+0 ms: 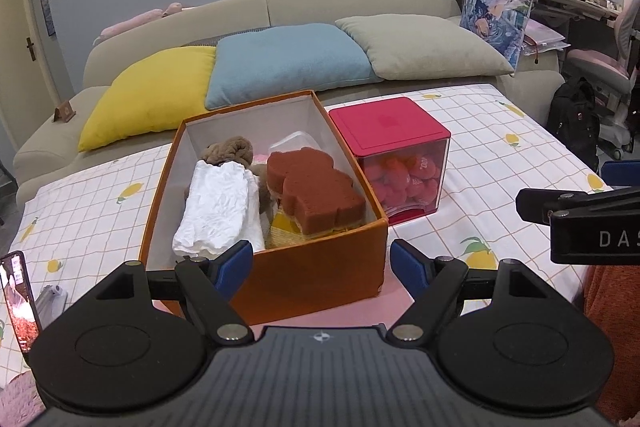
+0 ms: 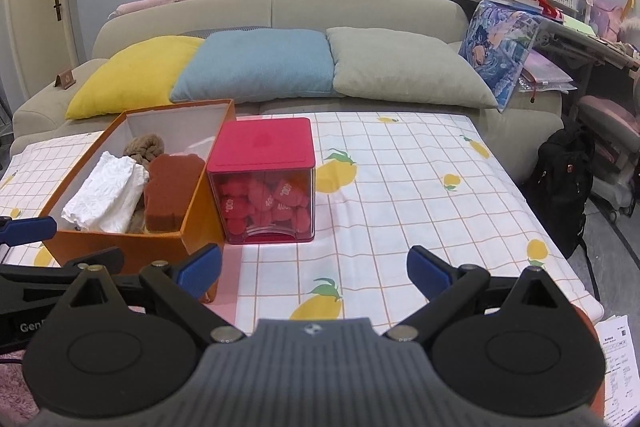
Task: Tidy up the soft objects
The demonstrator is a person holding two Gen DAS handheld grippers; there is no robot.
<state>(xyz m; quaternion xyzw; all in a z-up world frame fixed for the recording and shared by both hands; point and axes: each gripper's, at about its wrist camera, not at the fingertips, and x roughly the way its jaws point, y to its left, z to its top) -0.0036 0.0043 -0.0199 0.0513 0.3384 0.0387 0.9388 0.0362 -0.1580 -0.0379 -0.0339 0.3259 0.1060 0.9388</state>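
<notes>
Lying at the far left of the table in the left wrist view, a phone (image 1: 18, 301) shows a lit screen on the checked tablecloth (image 1: 500, 163) printed with yellow fruit. Next comes the orange box (image 1: 320, 263), open-topped and white inside. It holds a crumpled white cloth (image 1: 218, 209) along its left side, a brown plush toy (image 1: 230, 149) behind that, and a brown bear-shaped sponge (image 1: 316, 189) on the right, resting on a yellow scouring pad (image 1: 284, 233). The left gripper (image 1: 322, 265) hovers in front of the box's near wall with its blue-tipped fingers (image 1: 234, 263) spread wide and nothing between them.

Just right of the box, touching or nearly touching it, stands a red-lidded clear cube container (image 2: 266, 183) filled with red soft pieces (image 2: 264, 205). The right gripper (image 2: 314, 269) hangs over bare tablecloth in front of that container, fingers (image 2: 430, 269) likewise wide apart and empty. Behind the table runs a beige sofa (image 2: 360, 9) carrying yellow, blue and grey-green cushions. A black backpack (image 2: 562, 183) stands on the floor at the far right.
</notes>
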